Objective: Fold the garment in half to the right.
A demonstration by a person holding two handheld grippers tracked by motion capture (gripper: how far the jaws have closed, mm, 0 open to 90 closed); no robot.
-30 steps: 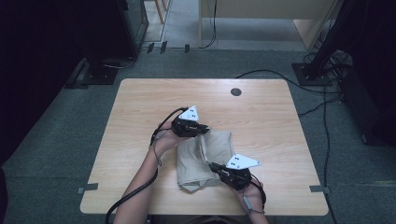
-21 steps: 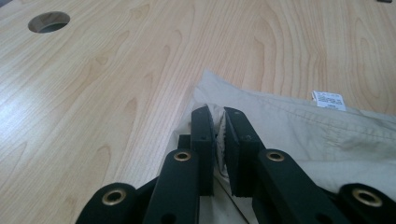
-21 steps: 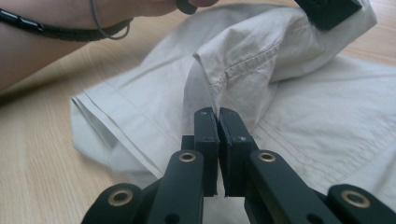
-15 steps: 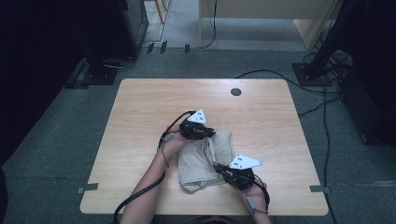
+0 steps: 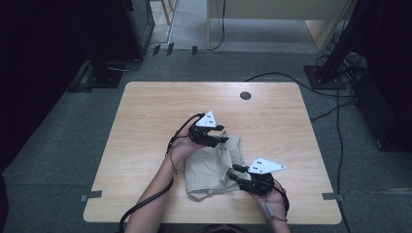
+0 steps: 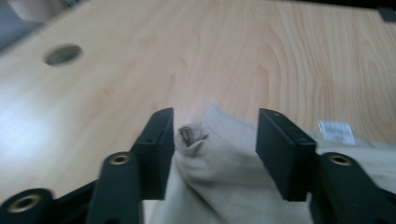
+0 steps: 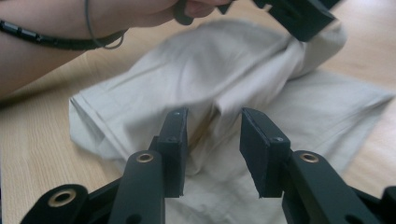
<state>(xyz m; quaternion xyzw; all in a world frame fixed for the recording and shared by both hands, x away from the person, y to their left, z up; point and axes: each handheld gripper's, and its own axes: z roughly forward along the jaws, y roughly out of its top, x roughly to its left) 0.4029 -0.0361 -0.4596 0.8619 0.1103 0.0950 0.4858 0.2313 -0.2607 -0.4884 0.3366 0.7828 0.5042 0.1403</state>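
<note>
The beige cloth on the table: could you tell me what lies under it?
The beige cloth rests on the wooden table, which shows all round it. Anything beneath its folded layers is covered.

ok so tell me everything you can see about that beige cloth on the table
The beige cloth looks like a soft woven garment, folded into a rumpled bundle, with hemmed edges and a small white label. It lies on the wooden table near the person's edge. The left gripper stands at its far end, the right gripper at its near right side; both have just been opening, and cloth lies between each pair of jaws with no pad pressing on it.
</note>
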